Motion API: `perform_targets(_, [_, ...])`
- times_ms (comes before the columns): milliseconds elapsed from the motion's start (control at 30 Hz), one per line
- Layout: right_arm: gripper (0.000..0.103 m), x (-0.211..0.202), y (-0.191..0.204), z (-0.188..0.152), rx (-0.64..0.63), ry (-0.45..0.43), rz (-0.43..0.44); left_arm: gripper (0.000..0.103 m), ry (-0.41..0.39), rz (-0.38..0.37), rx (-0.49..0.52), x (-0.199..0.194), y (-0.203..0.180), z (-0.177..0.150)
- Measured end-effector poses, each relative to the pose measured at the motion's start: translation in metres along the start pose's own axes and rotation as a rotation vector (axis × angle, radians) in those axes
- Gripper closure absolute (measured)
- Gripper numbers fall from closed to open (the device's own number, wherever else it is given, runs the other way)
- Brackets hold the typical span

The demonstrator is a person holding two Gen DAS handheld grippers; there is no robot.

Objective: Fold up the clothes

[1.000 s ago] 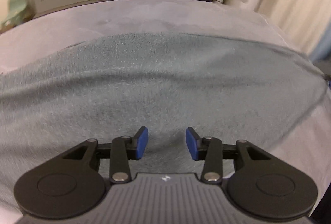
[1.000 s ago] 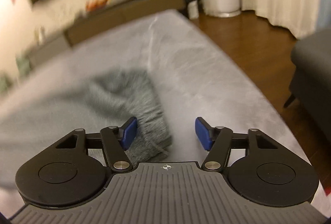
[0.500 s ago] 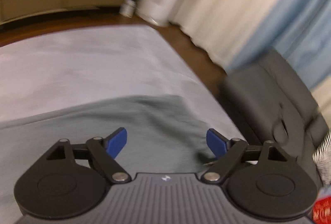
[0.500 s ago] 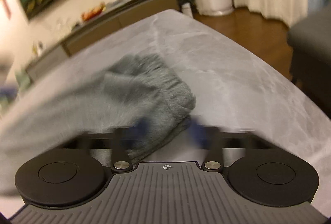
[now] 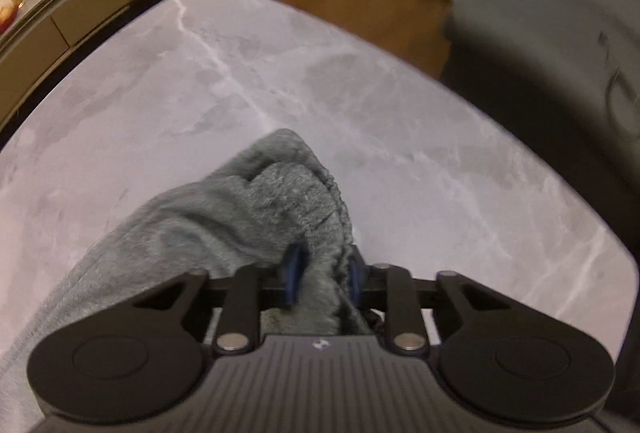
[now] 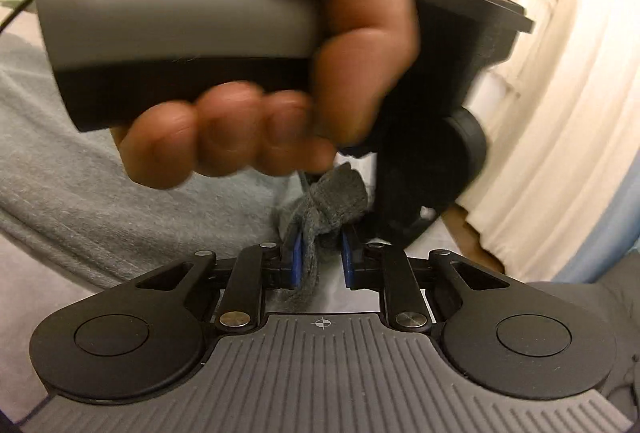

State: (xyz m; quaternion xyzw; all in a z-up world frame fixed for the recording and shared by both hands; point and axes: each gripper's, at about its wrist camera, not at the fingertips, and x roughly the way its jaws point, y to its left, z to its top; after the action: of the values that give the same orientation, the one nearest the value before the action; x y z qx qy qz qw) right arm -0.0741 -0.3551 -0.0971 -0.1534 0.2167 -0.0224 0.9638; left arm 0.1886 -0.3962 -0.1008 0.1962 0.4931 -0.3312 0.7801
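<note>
Left wrist view: left claw (image 5: 322, 275) is nearly closed, blue pads pinching a bunched edge of the grey garment (image 5: 224, 209). From the pinch the cloth runs toward the lower left of the frame, a rumpled hump rising just above the pads at centre. Marble table (image 5: 280, 65) lies bare across the upper half; dark sofa (image 5: 560, 53) off the table edge at right, sideboard (image 5: 80, 5) at upper left.

Right wrist view: right claw (image 6: 320, 259) is also drawn in on a twisted wad of the same garment (image 6: 336, 201) at frame centre (pads not fully together, cloth fills the gap). The person's hand (image 6: 280, 53) on the other gripper's handle fills the upper half, so both claws grip almost the same spot, left one just ahead of the right. Cloth spreads flat toward the left of frame (image 6: 100, 173).

Judgement: both hold one end, long axis trailing left; any carry-over goes that way. The near hand blocks the right camera's sight, and the two grippers could knock together.
</note>
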Motion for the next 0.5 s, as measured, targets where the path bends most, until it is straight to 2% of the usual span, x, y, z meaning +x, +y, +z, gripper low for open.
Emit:
perform_targets(33, [0.063,-0.006,-0.005,0.001,0.027,-0.015,0.039,0.086,-0.047,-0.03,-0.059,-0.015,0.017,-0.012])
perform_targets(100, [0.042,-0.017,-0.016,0.004,0.081,-0.046,0.116,0.086,-0.14,-0.089,-0.176,-0.046,0.051,-0.036])
perform_targets(133, [0.041,-0.022,-0.021,0.005,0.109,-0.061,0.154,0.085,-0.186,-0.116,-0.238,-0.061,0.069,-0.051])
perform_targets(200, [0.04,-0.035,-0.034,0.011,0.196,-0.092,0.275,0.083,-0.266,-0.144,-0.403,-0.089,0.117,-0.102])
perform_targets(267, [0.04,-0.032,-0.044,0.016,0.293,-0.081,0.369,0.075,-0.264,-0.12,-0.541,-0.091,0.157,-0.157])
perform_targets(333, [0.041,-0.018,-0.047,0.021,0.385,-0.025,0.429,0.071,-0.193,-0.116,-0.625,-0.076,0.177,-0.191])
perform_targets(400, [0.044,0.0,-0.042,0.024,0.43,0.05,0.448,0.06,-0.222,-0.162,-0.681,-0.072,0.188,-0.212])
perform_targets(500, [0.053,0.023,-0.026,0.027,0.426,0.109,0.452,0.057,-0.291,-0.181,-0.731,-0.078,0.196,-0.222])
